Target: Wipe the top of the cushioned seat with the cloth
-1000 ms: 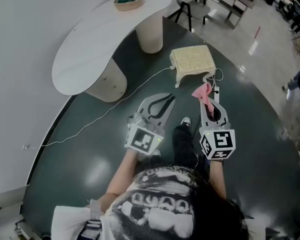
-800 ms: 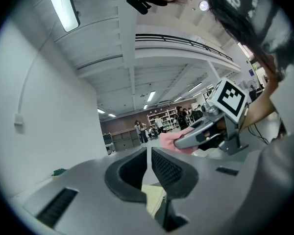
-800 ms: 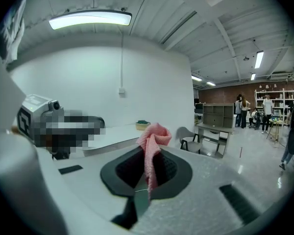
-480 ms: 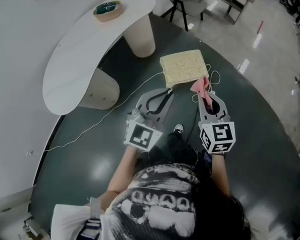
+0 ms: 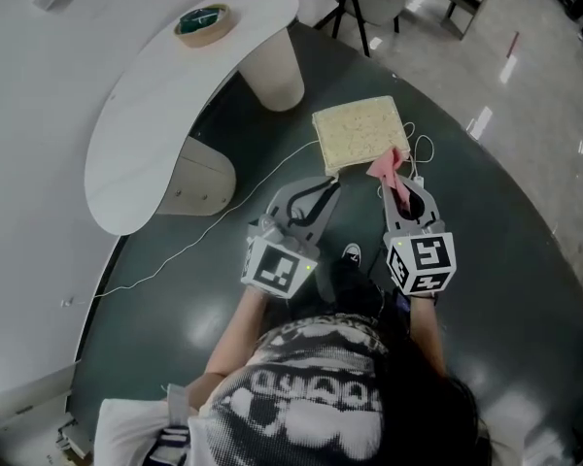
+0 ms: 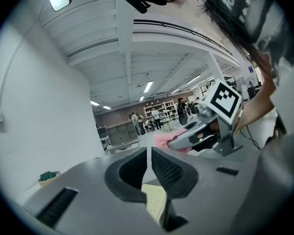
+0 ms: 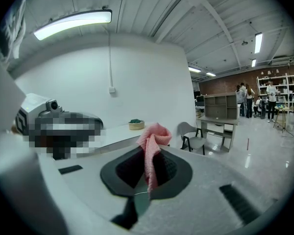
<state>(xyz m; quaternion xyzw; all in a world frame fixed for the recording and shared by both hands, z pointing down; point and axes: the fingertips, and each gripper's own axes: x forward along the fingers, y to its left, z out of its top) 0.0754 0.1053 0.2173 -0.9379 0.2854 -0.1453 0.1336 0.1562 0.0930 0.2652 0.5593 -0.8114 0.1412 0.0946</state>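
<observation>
Dark floor [image 5: 505, 260] was seen under the cushioned seat [image 5: 360, 132], legs hidden; the pink cloth [image 5: 389, 169], seemingly bunched, was clenched by the right gripper [image 5: 405, 190] fingers; the left gripper [image 5: 316, 194] fingers were closed.

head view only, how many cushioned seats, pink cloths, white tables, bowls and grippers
cushioned seat: 1
pink cloth: 1
white table: 1
bowl: 1
grippers: 2, left gripper and right gripper
total: 6
</observation>
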